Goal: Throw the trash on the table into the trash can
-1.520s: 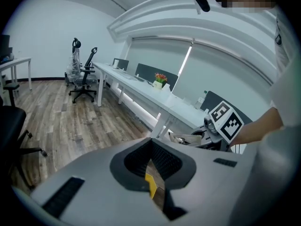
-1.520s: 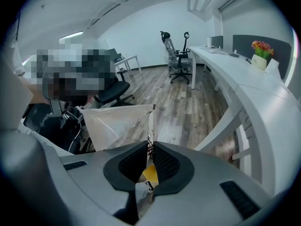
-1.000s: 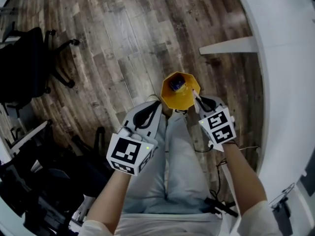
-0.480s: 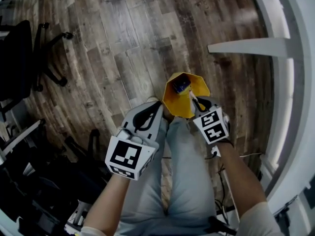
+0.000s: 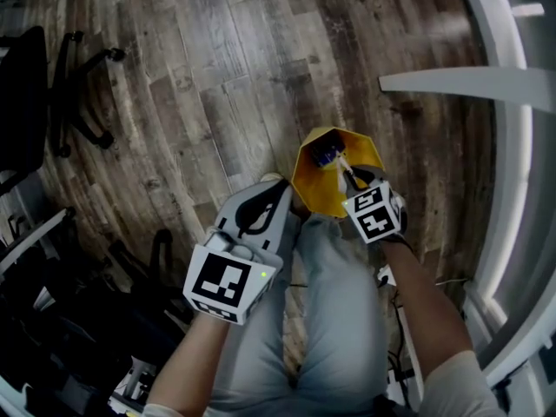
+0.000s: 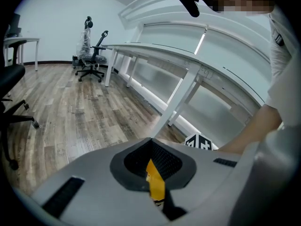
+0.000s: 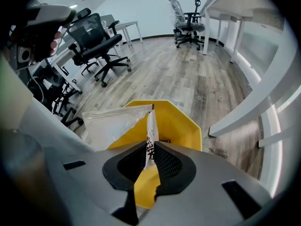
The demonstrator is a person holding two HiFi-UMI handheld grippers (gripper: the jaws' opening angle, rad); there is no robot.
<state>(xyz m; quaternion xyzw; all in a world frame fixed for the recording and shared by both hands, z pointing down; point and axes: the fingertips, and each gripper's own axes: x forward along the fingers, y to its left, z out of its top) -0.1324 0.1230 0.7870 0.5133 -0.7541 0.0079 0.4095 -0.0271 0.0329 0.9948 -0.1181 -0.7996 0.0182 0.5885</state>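
Note:
On the wooden floor in front of the person's legs stands the yellow trash can (image 5: 314, 194), with a blue piece of trash (image 5: 325, 155) inside. My right gripper (image 5: 347, 174) hangs over the can's near rim, pointing steeply down. It is shut on a clear plastic wrapper (image 7: 113, 124) by its printed white edge, right above the can (image 7: 178, 121). My left gripper (image 5: 280, 191) sits just left of the can, a little apart from it. In the left gripper view a yellow wrapper scrap (image 6: 155, 185) is pinched between its shut jaws.
A curved white table (image 5: 514, 102) with a slanted leg (image 5: 460, 81) runs along the right. Black office chairs (image 5: 52, 94) and chair bases crowd the left side. More chairs (image 7: 99, 46) stand beyond the can. Cables (image 5: 387, 276) lie near the person's feet.
Both grippers have sunk toward the floor. The right one has come closer to the can's mouth with the wrapper still in it. The left keeps its scrap.

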